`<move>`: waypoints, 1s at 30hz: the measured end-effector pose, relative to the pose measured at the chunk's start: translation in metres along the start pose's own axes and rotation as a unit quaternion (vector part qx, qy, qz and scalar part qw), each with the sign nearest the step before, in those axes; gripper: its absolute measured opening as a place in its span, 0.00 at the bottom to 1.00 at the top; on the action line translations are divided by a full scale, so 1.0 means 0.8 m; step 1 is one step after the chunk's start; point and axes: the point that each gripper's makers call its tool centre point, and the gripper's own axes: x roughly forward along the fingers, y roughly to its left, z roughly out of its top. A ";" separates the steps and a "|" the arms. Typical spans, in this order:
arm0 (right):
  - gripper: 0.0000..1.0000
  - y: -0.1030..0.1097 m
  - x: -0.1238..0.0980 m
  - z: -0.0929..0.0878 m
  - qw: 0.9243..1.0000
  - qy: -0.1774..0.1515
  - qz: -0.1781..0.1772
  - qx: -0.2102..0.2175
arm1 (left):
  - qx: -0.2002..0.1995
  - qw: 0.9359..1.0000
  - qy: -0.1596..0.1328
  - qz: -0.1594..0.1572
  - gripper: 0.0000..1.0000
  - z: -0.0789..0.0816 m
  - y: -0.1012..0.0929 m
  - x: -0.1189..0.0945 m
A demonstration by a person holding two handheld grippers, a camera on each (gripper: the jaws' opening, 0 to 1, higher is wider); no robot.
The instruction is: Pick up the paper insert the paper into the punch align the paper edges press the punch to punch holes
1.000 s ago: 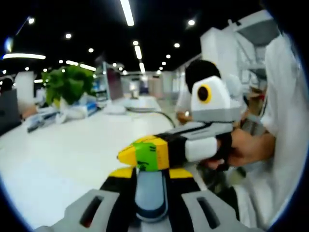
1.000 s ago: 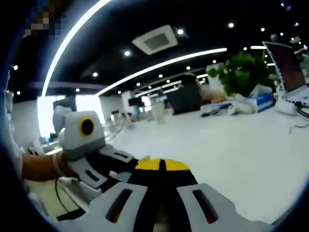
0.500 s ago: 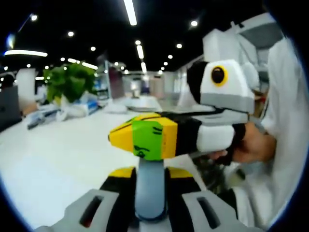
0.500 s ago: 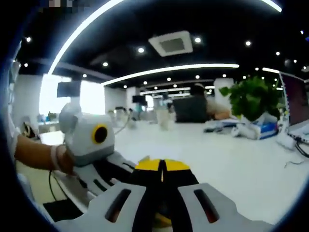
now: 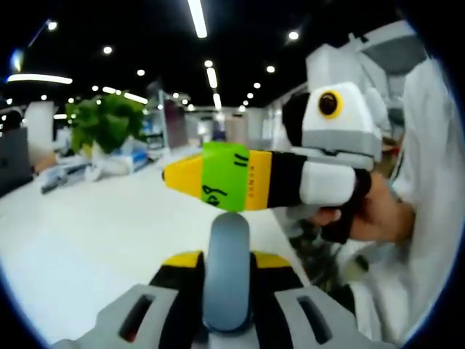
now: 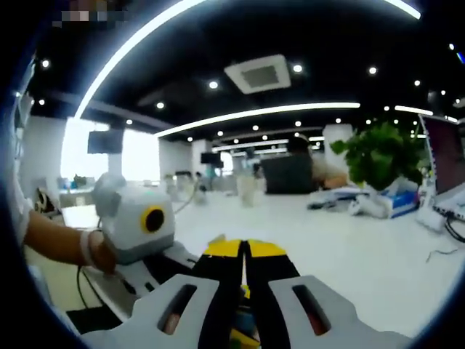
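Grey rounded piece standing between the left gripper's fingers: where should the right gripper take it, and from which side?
Probably take the grey rounded piece by its domed top, which stands free past the left gripper's fingers; lower down they flank it. Come from above in the left gripper view, where the right gripper hovers, fingers across its narrow width.

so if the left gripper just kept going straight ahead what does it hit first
Probably the right gripper, which crosses just above and ahead of the left gripper. Depth is unclear, so it might pass beneath, over the white table.

Plant (image 5: pixel 102 127) on table (image 5: pixel 87 233), far end.
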 end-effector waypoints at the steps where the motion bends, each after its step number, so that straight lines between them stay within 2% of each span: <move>1: 0.05 0.000 0.000 0.000 1.000 0.000 0.000 0.000 | -0.001 1.000 0.000 0.000 0.27 0.000 0.000 0.000; 3: 0.06 0.001 0.000 0.002 1.000 -0.002 0.001 -0.002 | -0.002 1.000 0.000 0.000 0.27 0.000 0.001 0.000; 6: 0.20 -0.003 0.001 0.005 1.000 -0.005 -0.011 -0.012 | -0.002 1.000 -0.001 -0.002 0.28 0.001 0.001 -0.001; 11: 0.22 -0.001 0.002 0.004 1.000 -0.002 -0.008 -0.013 | -0.002 1.000 -0.004 -0.002 0.30 0.003 0.003 -0.002; 17: 0.36 -0.005 0.002 0.006 0.999 0.003 -0.017 -0.029 | -0.006 1.000 -0.009 -0.002 0.33 0.005 0.002 -0.002; 19: 0.37 -0.009 -0.001 0.008 0.999 0.003 -0.020 -0.030 | -0.006 1.000 -0.011 -0.002 0.33 0.007 0.002 -0.002; 21: 0.37 -0.015 -0.004 0.011 0.999 0.000 -0.027 -0.030 | -0.006 1.000 -0.017 -0.004 0.35 0.010 0.000 -0.002; 26: 0.41 -0.044 -0.015 0.006 0.998 0.011 -0.054 -0.032 | -0.018 0.999 -0.028 -0.012 0.47 0.016 -0.004 -0.002; 27: 0.43 -0.056 -0.021 0.008 0.997 0.009 -0.073 -0.025 | -0.019 0.999 -0.029 -0.011 0.48 0.016 -0.004 -0.002; 30: 0.46 -0.067 -0.028 0.012 0.996 0.008 -0.087 -0.023 | -0.023 0.999 -0.038 -0.017 0.50 0.021 -0.006 -0.004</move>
